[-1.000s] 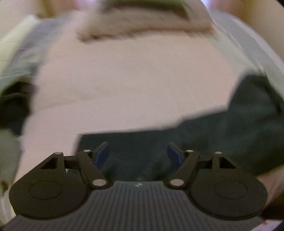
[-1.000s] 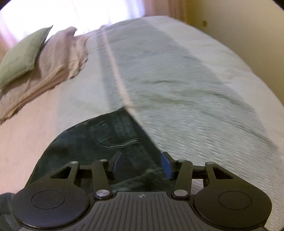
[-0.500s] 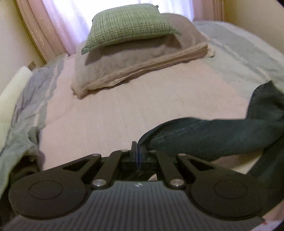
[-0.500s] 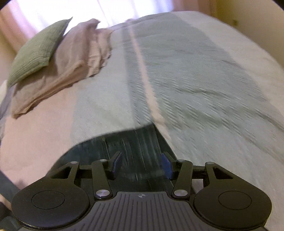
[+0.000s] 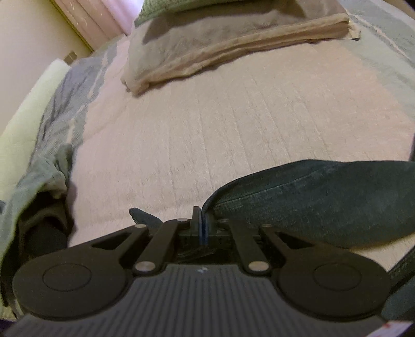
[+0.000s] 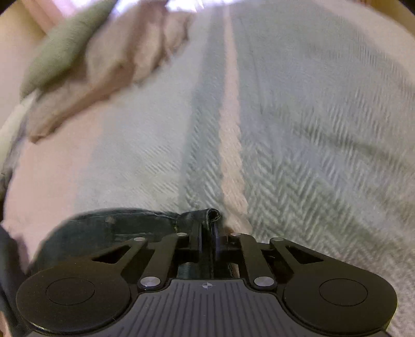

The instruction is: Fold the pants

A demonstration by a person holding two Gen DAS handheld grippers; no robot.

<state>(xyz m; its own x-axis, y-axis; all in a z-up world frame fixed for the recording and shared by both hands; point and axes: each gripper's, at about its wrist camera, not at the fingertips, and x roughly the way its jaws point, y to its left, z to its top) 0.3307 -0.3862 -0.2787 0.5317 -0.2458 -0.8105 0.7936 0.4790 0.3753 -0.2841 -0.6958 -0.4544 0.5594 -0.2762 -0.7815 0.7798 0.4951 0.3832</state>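
Both claws, open a second ago, now pinch the jeans [image 5: 324, 197]: left claw [image 5: 200, 225] at its 3 o'clock edge, right claw [image 6: 207, 233] on the hem, so folding can begin.

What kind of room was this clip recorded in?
Most likely a bedroom. The work surface is a bed with a pink and grey-green bedspread, a green cushion sits on a folded beige blanket at its head, and pink curtains hang behind.
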